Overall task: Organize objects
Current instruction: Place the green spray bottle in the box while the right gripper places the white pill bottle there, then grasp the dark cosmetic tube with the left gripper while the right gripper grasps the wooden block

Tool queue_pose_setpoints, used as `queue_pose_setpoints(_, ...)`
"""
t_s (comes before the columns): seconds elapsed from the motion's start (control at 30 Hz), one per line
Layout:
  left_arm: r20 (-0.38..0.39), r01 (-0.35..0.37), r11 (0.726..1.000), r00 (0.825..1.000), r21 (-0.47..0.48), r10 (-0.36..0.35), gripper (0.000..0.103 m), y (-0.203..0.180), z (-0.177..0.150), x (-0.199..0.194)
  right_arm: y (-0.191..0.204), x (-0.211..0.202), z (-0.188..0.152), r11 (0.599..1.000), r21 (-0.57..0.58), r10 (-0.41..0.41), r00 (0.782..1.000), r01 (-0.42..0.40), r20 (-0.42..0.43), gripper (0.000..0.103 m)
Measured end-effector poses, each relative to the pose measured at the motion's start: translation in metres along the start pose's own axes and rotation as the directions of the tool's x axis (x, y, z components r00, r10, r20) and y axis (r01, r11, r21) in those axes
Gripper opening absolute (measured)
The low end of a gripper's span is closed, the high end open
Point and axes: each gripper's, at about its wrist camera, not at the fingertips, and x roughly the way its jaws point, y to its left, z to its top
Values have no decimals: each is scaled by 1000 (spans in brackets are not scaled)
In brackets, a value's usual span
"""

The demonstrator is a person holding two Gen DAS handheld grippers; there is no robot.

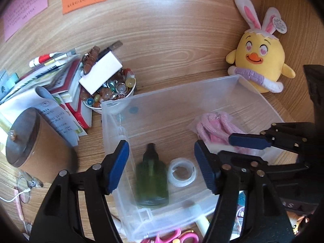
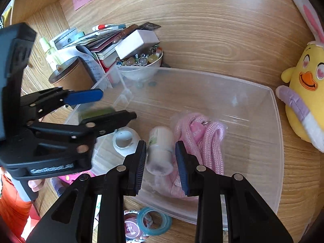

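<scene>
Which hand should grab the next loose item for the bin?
Left gripper: its jaws are open and empty over the green bottle, while the right gripper is shut on the white bottle.

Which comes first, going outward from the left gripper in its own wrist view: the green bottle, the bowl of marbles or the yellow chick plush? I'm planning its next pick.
1. Green bottle: lying in the clear bin, just ahead of the left gripper, between its jaws.
2. Bowl of marbles: beyond the bin's far left corner.
3. Yellow chick plush: far right, past the bin.
</scene>
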Motion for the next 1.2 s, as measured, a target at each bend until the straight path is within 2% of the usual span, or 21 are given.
queue_pose_setpoints(0.2, 47, -11, 1000, 999, -11, 12, 80, 3, -7, -26, 4, -6, -1, 999, -28, -30, 1000, 30, 7, 30)
queue_pose_setpoints(0.4, 93, -41, 999, 995, -14, 42, 98, 7, -21, -55, 4, -24, -9, 998, -33, -61, 997, 62, 41, 48)
queue_pose_setpoints(0.53, 105, -67, 998, 992, -7, 67, 101, 10, -36, -70, 0, -45, -17, 996, -23, -83, 993, 86, 80, 61)
queue_pose_setpoints(0.6, 97, -75, 997, 992, -6, 75, 101, 13, -45, -74, -3, -55, -21, 995, -17, -98, 990, 100, 99, 63)
queue_pose_setpoints(0.73, 71, -93, 996, 993, 0, 93, 101, 14, -64, -77, -11, -75, -33, 993, 6, -115, 985, 115, 127, 73)
queue_pose_setpoints(0.87, 59, -108, 994, 992, -2, 108, 101, 14, -86, -80, -18, -88, -46, 991, 23, -137, 982, 135, 133, 73)
queue_pose_setpoints(1.03, 17, -69, 997, 997, -15, 70, 101, 14, -113, -76, -27, -96, -70, 987, 38, -157, 981, 154, 117, 74)
queue_pose_setpoints(1.2, -70, -19, 1000, 997, -7, 19, 101, 9, -136, -58, -37, -89, -97, 986, 69, -158, 986, 153, 59, 74)
